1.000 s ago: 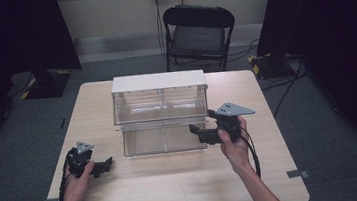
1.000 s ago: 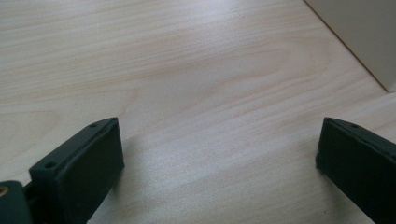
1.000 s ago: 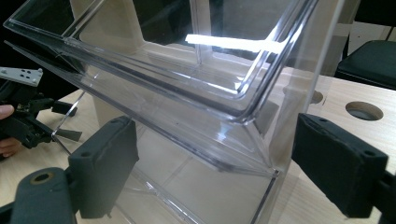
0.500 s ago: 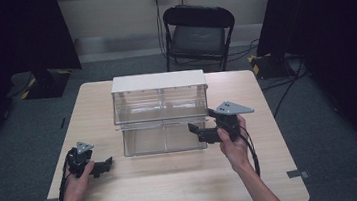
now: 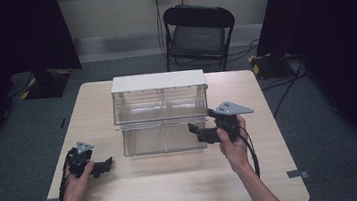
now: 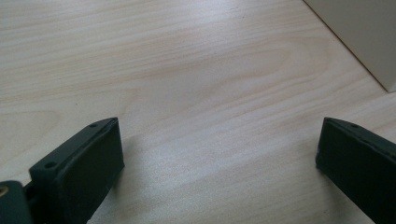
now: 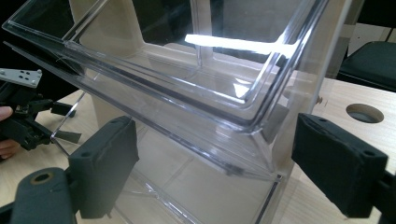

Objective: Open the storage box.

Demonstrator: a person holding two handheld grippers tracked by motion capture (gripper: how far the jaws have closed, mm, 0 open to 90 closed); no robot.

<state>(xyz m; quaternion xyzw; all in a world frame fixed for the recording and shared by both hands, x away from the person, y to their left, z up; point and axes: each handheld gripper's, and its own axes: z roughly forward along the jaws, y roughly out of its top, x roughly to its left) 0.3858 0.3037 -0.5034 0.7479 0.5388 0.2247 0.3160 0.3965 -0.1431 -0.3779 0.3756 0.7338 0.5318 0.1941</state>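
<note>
A clear plastic organizer (image 5: 160, 113) with a white top and two stacked tiers of bins stands mid-table. My right gripper (image 5: 197, 132) is open at its lower right front corner, held by a hand. In the right gripper view, the right gripper (image 7: 215, 140) has its jaws spread either side of the tilted upper bin's front lip (image 7: 187, 109), not clamped on it. My left gripper (image 5: 104, 165) rests open on the table to the organizer's left, held by the other hand. In the left gripper view, the left gripper (image 6: 217, 140) has only bare wood between its wide jaws.
The wooden table (image 5: 175, 181) has open room along its front and both sides. A round hole (image 7: 364, 112) sits in the tabletop beyond the organizer. A black folding chair (image 5: 198, 30) stands behind the table. The organizer's pale side panel (image 6: 359, 32) shows at the upper right of the left gripper view.
My right gripper has crept left, closer against the organizer's front right corner. The left gripper and hand have stayed put.
</note>
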